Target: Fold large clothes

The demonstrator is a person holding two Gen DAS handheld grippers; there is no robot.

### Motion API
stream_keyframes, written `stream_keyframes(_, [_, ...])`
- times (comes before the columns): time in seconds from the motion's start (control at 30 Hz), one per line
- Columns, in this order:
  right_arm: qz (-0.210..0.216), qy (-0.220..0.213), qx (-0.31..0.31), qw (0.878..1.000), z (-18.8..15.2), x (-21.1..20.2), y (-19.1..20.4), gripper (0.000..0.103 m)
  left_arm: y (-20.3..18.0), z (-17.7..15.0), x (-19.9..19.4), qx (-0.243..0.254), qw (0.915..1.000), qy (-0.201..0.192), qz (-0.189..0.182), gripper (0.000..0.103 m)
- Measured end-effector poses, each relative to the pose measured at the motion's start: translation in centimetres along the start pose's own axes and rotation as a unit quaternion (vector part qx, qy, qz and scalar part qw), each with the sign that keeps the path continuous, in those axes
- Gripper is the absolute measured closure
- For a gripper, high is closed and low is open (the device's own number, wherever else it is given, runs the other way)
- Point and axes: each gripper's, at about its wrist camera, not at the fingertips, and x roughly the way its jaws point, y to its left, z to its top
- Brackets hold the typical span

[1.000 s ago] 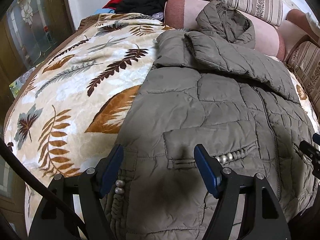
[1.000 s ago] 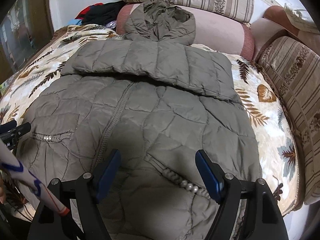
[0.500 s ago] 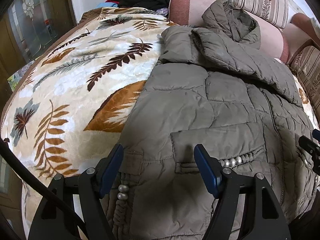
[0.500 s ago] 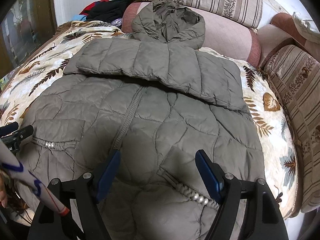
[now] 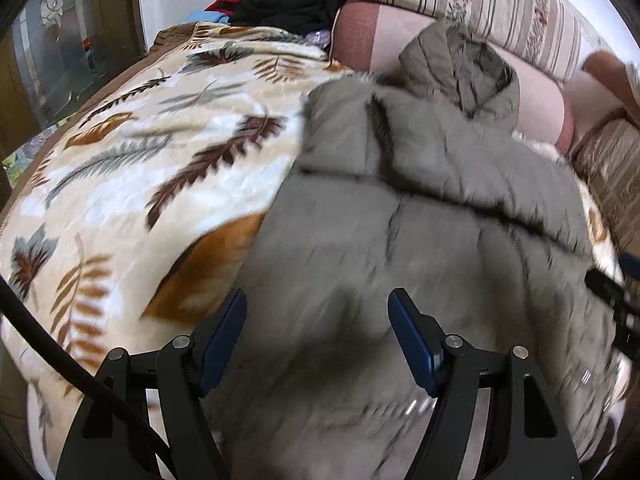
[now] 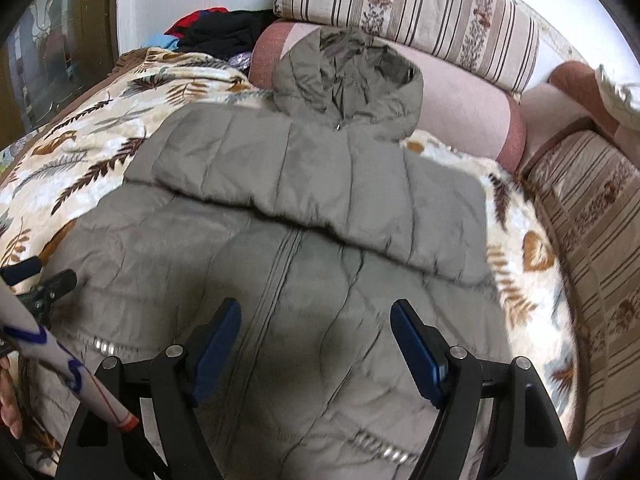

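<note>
An olive-grey quilted hooded jacket (image 5: 400,240) lies front up on a leaf-print blanket (image 5: 140,168), its sleeves folded across the chest and its hood (image 6: 348,80) resting against a pink bolster. My left gripper (image 5: 318,320) is open and empty, just above the jacket's lower left part. My right gripper (image 6: 316,324) is open and empty above the lower front, beside the zip line (image 6: 276,272). The left gripper also shows at the left edge of the right wrist view (image 6: 40,284).
A pink bolster (image 6: 460,112) and striped cushions (image 6: 420,12) line the back; a striped sofa arm (image 6: 592,240) is on the right. A pile of dark and red clothes (image 5: 280,8) lies at the back left. A glass-fronted cabinet (image 5: 52,60) stands to the left.
Both grippers have moved forward over the jacket toward the hood, still open. The beaded pocket trims have slid down toward the bottom of both views. The left view is motion-blurred.
</note>
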Motion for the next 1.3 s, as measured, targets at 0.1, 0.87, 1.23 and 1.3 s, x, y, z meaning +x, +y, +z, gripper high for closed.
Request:
stream_keyframes(0.1, [-0.017, -0.003, -0.016, 1.0, 2.0, 0.1, -0.5, 0.022, -1.0, 2.9, 1.1, -0.009, 0.9997, -0.017, -0.013, 0.031])
stream_keyframes(0.87, [0.028, -0.024, 0.178, 0.983, 33.1, 15.9, -3.6, 0.016, 0.2, 4.5, 6.5, 0.025, 0.9971, -0.029, -0.066, 0.027])
stream_keyframes(1.23, [-0.005, 0.008, 0.194, 0.981, 37.5, 25.6, -3.4, 0.035, 0.3, 4.3, 8.0, 0.023, 0.9977, -0.01, -0.063, 0.025])
stream_keyframes(1.3, [0.028, 0.024, 0.199, 0.979, 37.0, 26.0, -3.6, 0.092, 0.0, 4.3, 8.1, 0.028, 0.9979, -0.008, -0.057, 0.024])
